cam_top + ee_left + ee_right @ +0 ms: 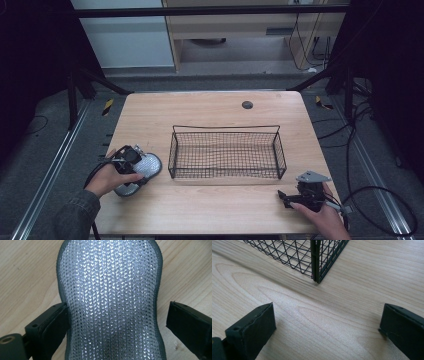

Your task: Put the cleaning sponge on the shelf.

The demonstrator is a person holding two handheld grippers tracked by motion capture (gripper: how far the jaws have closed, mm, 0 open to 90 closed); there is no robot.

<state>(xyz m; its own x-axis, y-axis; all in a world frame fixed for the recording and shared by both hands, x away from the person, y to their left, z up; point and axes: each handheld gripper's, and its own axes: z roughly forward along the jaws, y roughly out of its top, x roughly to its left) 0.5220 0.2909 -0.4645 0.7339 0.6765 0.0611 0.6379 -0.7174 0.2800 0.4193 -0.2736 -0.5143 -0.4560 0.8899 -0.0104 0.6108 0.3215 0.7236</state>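
silver scrubber (110, 302) lies between the spread left tongs (117, 322) — one jaw touching.

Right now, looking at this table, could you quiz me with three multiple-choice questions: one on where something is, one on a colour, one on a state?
1. Where does the silver scrubbing pad lie?
A. inside the basket
B. on the table left of the basket
C. on the floor

2. What colour is the wire basket?
A. black
B. red
C. white

3. How do the jaws of the left gripper stand?
A. shut tight on the pad
B. open, one on each side of the pad
C. open over the basket

Answers: 1 B, the high view shows it on the wooden table beside the basket. 2 A, its wires are dark black. 3 B, the left gripper view shows a gap at one jaw.
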